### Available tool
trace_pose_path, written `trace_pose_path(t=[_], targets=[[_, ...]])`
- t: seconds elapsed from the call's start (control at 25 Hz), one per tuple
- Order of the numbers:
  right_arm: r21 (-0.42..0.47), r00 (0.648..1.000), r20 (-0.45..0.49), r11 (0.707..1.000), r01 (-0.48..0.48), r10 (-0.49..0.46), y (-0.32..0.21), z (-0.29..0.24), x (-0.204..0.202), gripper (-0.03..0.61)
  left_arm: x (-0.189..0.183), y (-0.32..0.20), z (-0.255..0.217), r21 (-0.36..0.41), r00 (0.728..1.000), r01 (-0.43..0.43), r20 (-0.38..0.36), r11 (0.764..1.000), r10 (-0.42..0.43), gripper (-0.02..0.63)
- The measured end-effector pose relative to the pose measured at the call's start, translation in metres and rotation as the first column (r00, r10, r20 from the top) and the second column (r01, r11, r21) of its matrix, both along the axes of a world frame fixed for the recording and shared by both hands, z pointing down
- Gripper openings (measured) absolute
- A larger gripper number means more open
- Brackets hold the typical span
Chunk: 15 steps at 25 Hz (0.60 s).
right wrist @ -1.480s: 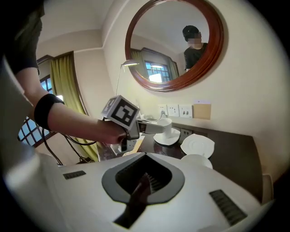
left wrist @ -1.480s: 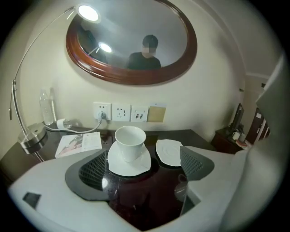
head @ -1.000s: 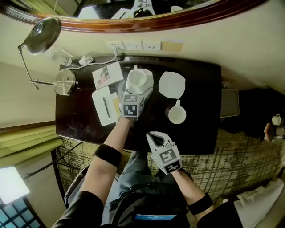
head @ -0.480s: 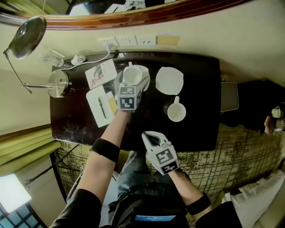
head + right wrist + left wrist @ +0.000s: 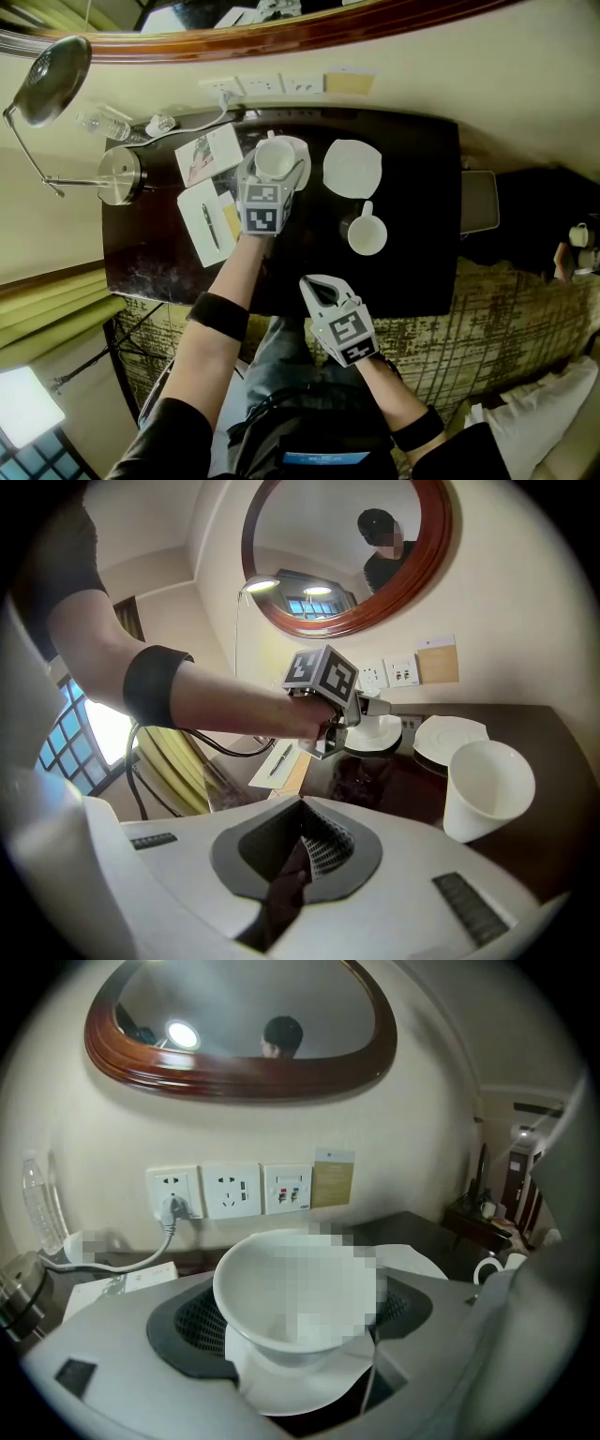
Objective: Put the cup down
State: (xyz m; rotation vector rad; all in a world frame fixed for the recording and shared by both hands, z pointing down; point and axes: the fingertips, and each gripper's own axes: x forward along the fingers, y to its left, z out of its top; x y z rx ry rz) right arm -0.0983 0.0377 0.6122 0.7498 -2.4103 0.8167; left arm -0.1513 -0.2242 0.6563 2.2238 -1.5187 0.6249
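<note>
The left gripper (image 5: 273, 176) has just been closing its jaws. Between them stands the white ceramic cup (image 5: 295, 1288), and in the left gripper view the mesh pads meet its wall on both sides with no gap showing, so I read it as a light pinch. The cup already stands upright on a white scalloped saucer (image 5: 309, 1387), at 12 o'clock from the gripper's marker cube, near the far edge of the dark wooden table (image 5: 412, 272). At 3 o'clock from the cup lies a second, empty white saucer (image 5: 352, 169), at 4 o'clock a second white mug (image 5: 367, 236), and at 8 o'clock a white notepad with a pen (image 5: 208, 223). The right gripper (image 5: 317, 284) hangs at 6 o'clock, over the near table edge, pressed together and empty. The put-down looks all but finished, so the danger lies in the squeeze. An uneven press would likely tip the cup or skate it off the saucer's well. Drawing back while the pads grip could drag cup and saucer toward the notepad. A low jaw could also catch the saucer's rim and flip it.
</note>
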Motion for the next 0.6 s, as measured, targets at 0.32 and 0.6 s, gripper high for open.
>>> trace_pose_path(t=[0.32,0.6], targets=[[0.025,0.997,-0.004,0.997,0.071,-0.071,-0.002,-0.013,0.003,0.005,0.008,0.03,-0.03,0.041,0.999,-0.033,-0.014,0.999,0.034,0.405],[0.029,0.99,0.01,0.99,0.14,-0.141,0.003,-0.018,0.016,0.005,0.028,0.079,-0.045,0.06,1.0,-0.018,-0.014,0.998,0.019,0.407]])
